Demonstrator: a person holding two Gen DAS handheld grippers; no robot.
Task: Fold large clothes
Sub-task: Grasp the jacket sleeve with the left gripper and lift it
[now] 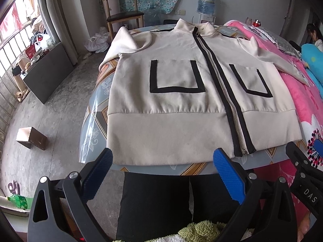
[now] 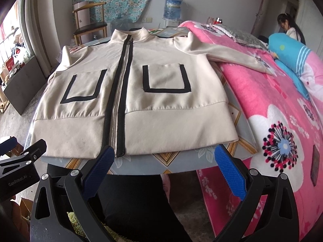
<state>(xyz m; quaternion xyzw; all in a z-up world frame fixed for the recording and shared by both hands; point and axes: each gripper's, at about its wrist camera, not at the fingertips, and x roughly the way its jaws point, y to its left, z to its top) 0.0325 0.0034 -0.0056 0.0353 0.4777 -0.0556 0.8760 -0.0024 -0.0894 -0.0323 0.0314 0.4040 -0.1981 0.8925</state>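
A cream jacket [image 1: 181, 100] lies zipped and flat on the desk [image 1: 94, 121]; both grippers, left [image 1: 161, 173] and right [image 2: 161, 167], hover before its hem, jaws spread.

- My left gripper [image 1: 162, 176] sits low in the frame, its blue fingers spread wide, holding nothing.
- My right gripper [image 2: 164, 174] sits low too, spread wide, holding nothing.

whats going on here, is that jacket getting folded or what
A person holds a two-finger gripper in each hand at the near edge of a table. A cream zip-up jacket lies flat on it, front up, zipped, one sleeve draped onto the pink blanket. The left gripper and right gripper are both open and short of the hem, so no fold is made yet.
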